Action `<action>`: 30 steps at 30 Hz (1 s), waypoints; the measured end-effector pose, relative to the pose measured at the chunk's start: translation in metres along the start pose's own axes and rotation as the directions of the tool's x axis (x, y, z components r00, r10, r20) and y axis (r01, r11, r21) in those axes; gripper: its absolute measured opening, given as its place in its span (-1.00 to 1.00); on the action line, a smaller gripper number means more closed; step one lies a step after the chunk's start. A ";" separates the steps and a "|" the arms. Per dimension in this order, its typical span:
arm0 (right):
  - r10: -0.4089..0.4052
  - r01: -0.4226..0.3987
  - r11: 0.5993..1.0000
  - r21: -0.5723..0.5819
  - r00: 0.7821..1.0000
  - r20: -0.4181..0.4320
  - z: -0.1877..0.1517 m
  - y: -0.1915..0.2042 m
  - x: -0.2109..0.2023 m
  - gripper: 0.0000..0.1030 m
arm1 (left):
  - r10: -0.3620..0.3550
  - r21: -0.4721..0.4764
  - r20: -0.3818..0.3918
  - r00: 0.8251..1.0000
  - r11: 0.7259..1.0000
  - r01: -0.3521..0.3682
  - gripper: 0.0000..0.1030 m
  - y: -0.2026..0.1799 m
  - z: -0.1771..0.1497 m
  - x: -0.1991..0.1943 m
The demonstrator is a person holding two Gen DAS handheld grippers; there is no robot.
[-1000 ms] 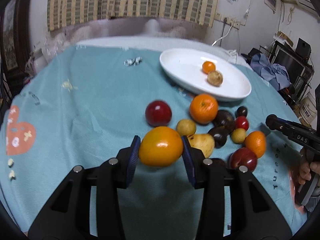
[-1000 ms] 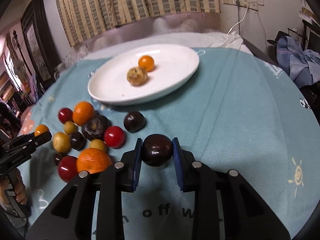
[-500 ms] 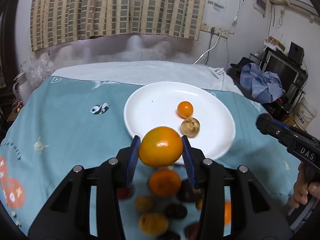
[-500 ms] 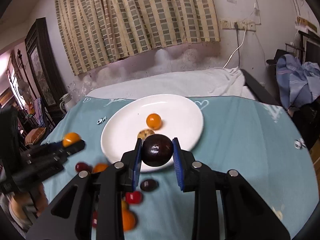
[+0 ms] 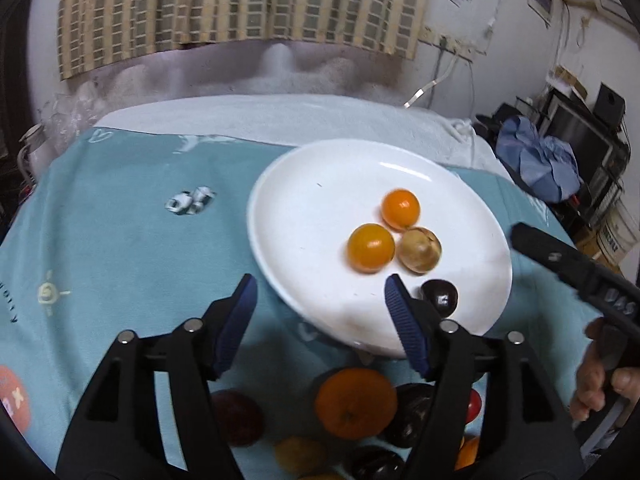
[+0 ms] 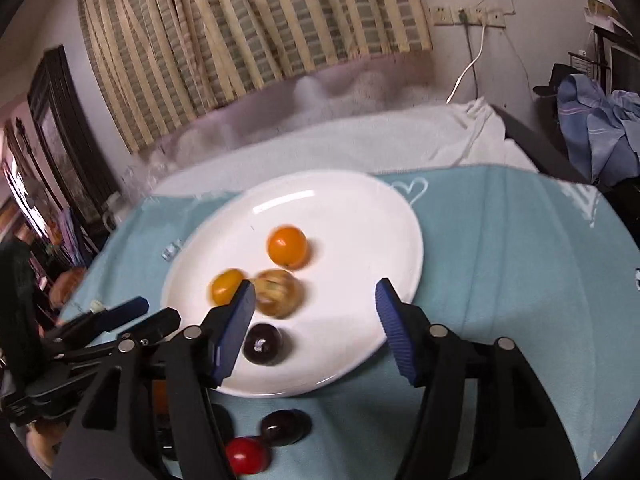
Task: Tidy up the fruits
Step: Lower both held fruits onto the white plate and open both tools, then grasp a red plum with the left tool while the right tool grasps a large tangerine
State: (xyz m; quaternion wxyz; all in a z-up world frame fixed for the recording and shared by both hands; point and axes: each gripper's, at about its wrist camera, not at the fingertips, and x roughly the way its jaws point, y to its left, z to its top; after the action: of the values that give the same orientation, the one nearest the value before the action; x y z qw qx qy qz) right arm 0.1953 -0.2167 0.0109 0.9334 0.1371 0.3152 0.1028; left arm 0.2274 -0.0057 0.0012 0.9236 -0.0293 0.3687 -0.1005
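Observation:
A white plate [image 5: 312, 200] [image 6: 360, 200] lies on the teal cloth. On it are an orange-yellow fruit [image 5: 370, 247] [image 6: 226, 286], a small orange [image 5: 401, 208] [image 6: 287, 246], a tan fruit [image 5: 418, 249] [image 6: 278, 293] and a dark plum [image 5: 439, 298] [image 6: 263, 344]. My left gripper [image 5: 320, 304] is open and empty above the plate's near rim. My right gripper [image 6: 314, 316] is open and empty above the plate, just over the dark plum. The right gripper also shows at the right of the left wrist view [image 5: 568, 268].
Loose fruits lie on the cloth in front of the plate: a big orange [image 5: 355, 403], dark plums [image 5: 412, 408] [image 6: 282, 427], a red fruit [image 6: 244, 456] and a dark red one [image 5: 238, 416]. A white cloth [image 5: 280, 116] covers the far side.
Both grippers have opened. The orange-yellow fruit left the left gripper and the dark plum left the right one; both now lie on the plate.

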 end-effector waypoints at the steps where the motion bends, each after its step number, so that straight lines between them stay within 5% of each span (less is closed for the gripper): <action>1: 0.008 -0.007 1.000 -0.008 1.000 0.014 0.001 0.003 -0.012 0.22 | 0.016 -0.015 0.023 1.000 1.000 -0.015 0.54 0.006 0.000 -0.010; 4: 0.022 -0.020 0.999 -0.034 0.998 0.058 -0.001 0.015 -0.048 0.44 | 0.062 -0.045 0.072 0.995 0.997 -0.059 0.75 0.022 -0.008 -0.043; 10: 0.011 -0.004 0.995 -0.104 0.998 0.068 -0.035 0.031 -0.084 0.72 | 0.131 -0.095 0.068 0.989 0.988 -0.124 0.79 0.050 -0.054 -0.079; 17: -0.025 0.025 0.993 -0.113 1.000 0.000 -0.079 0.020 -0.082 0.73 | 0.164 -0.081 0.008 0.986 0.983 -0.162 0.79 0.054 -0.074 -0.063; 23: -0.023 0.021 0.989 -0.146 1.000 -0.011 -0.084 0.027 -0.079 0.73 | 0.269 0.061 0.024 0.963 0.961 -0.270 0.79 0.033 -0.074 -0.044; 30: -0.041 0.036 0.986 -0.164 0.999 -0.024 -0.090 0.030 -0.075 0.73 | 0.251 0.050 -0.038 0.967 0.967 -0.249 0.79 0.040 -0.070 -0.025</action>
State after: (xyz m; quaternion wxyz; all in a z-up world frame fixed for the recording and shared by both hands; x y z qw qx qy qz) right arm 0.0782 -0.1920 -0.0059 0.9389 0.0525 0.3212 0.1122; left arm 0.1679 0.0399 -0.0378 0.9210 0.0405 0.3874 0.0077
